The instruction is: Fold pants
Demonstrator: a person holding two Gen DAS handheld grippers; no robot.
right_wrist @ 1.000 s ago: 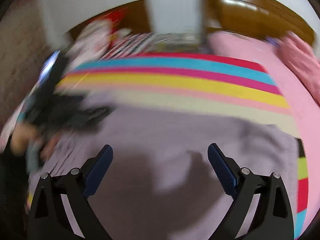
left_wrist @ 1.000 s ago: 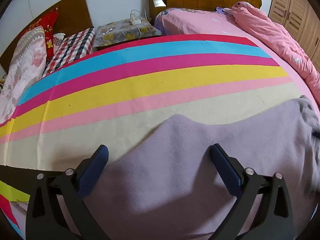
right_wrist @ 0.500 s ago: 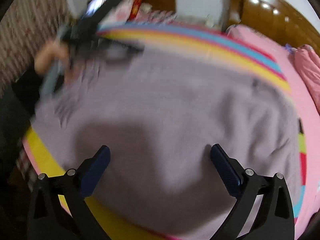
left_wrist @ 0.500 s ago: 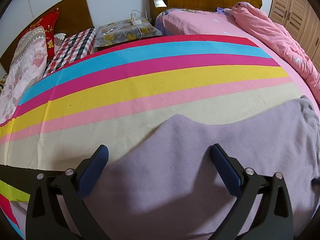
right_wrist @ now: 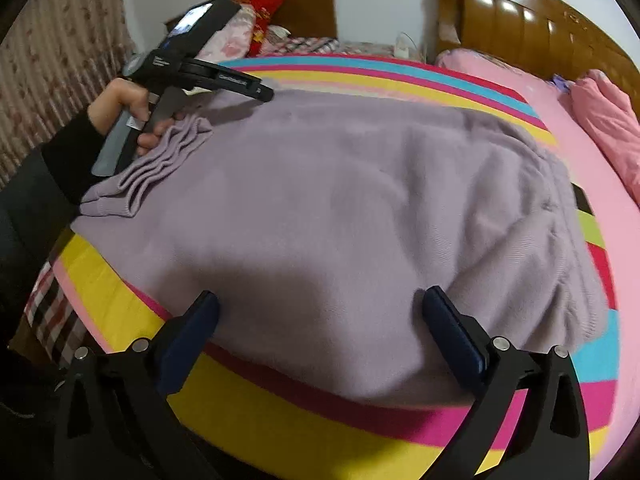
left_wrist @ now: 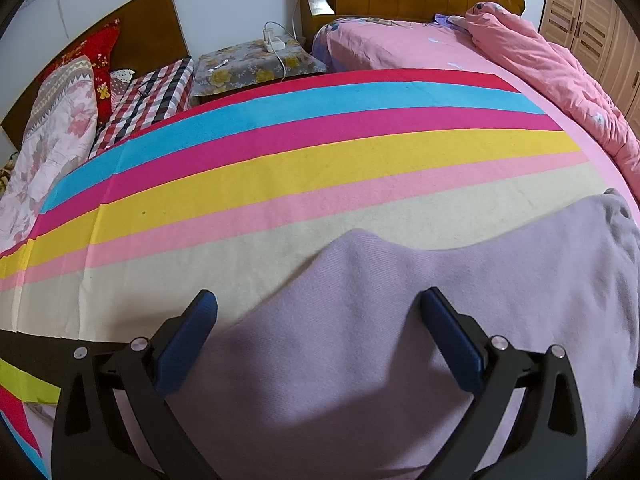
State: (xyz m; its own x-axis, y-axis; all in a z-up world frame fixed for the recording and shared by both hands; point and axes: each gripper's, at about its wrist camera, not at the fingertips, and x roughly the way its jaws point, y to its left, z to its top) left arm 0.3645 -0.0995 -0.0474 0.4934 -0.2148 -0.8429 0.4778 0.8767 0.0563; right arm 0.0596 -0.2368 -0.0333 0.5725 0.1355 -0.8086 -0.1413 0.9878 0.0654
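Lilac knit pants [right_wrist: 340,200] lie spread flat on a rainbow-striped bedcover [right_wrist: 304,420], cuffs at the left, waistband at the right. In the left wrist view the pants [left_wrist: 420,340] fill the lower right. My left gripper [left_wrist: 318,308] is open and empty, hovering over the cuff end. From the right wrist view the left gripper [right_wrist: 260,92] shows at the upper left, held by a hand. My right gripper [right_wrist: 320,308] is open and empty above the pants' near edge.
A pink quilt [left_wrist: 560,72] is bunched at the far right of the bed. Pillows [left_wrist: 60,120] and a nightstand with a charger [left_wrist: 256,64] stand at the back. A wooden headboard [right_wrist: 520,20] lies beyond.
My right gripper has swung back and down toward the near edge of the pants, which now show whole. The left gripper has stayed nearly still.
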